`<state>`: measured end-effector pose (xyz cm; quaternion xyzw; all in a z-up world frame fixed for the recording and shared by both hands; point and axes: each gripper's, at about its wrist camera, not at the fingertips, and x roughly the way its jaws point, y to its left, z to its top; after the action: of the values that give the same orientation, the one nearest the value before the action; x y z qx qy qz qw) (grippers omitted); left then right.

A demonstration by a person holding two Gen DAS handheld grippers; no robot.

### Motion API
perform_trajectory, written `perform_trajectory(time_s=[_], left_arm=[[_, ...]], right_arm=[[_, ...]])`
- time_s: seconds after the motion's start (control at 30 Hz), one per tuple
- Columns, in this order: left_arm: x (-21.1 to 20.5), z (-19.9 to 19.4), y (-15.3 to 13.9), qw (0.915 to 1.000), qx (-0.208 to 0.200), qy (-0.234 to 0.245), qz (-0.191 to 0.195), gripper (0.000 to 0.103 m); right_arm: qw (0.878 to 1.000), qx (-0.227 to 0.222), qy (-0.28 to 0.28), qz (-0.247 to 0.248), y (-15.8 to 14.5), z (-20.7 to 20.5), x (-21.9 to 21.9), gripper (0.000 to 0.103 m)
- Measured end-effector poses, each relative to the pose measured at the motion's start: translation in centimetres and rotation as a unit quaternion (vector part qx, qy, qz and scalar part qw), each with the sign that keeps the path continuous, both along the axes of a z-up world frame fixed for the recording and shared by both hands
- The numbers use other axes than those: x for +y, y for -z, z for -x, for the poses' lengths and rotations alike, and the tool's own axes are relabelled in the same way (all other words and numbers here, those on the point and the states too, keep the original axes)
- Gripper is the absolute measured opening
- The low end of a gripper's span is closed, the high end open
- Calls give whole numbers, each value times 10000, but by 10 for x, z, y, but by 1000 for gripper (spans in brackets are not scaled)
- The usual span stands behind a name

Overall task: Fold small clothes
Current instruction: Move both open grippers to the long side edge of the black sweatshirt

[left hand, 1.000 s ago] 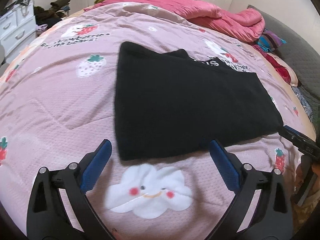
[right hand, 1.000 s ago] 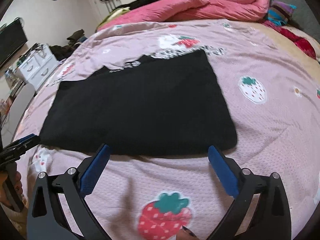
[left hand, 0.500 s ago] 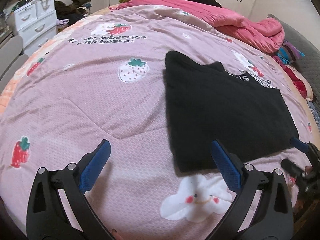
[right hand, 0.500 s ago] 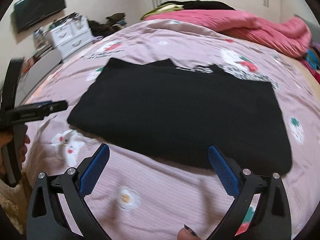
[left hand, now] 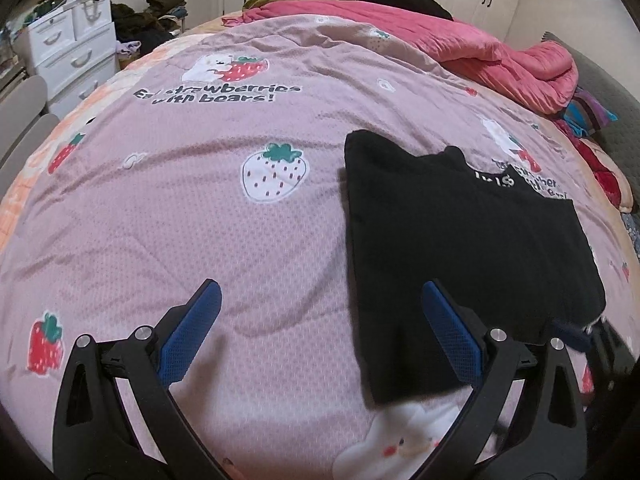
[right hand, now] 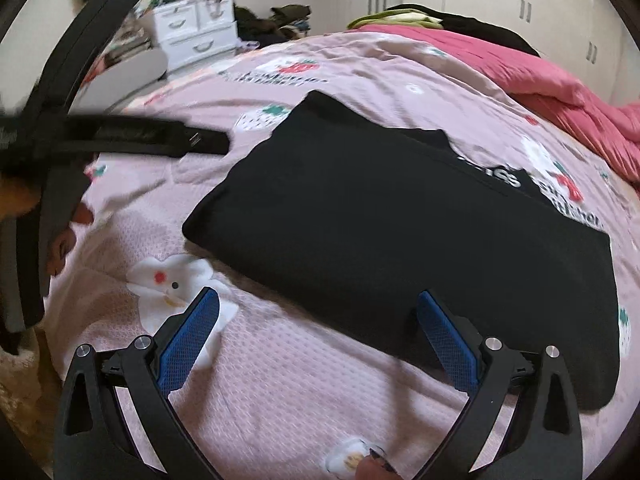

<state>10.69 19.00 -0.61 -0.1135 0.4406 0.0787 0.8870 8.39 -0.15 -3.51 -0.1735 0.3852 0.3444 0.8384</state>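
A black garment lies folded flat into a rectangle on the pink strawberry-print bedspread, with white lettering at its far edge. In the left wrist view my left gripper stands open above the bedspread, its right finger over the garment's near left corner. In the right wrist view the same black garment fills the middle. My right gripper hangs open over its near edge, holding nothing. The left gripper's black body crosses that view's left side, blurred, with a hand under it.
A bunched pink quilt and dark clothes lie along the bed's far side. White drawers and a clothes heap stand beyond the bed at the left. Coloured fabrics pile at the right edge. A grey chair back is at the left.
Both grippers swung leftward: the garment slid right in the left view, and the right view turned toward the garment's left end. Both stayed open, and the garment has not moved.
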Motion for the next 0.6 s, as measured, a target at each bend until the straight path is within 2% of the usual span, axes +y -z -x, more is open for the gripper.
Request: perform_trajectory(time_s=[0.6], left_arm=[[14, -47, 5, 9999, 108, -56, -23, 94]], right_arm=[[9903, -953, -410, 924, 29, -14, 62, 99]])
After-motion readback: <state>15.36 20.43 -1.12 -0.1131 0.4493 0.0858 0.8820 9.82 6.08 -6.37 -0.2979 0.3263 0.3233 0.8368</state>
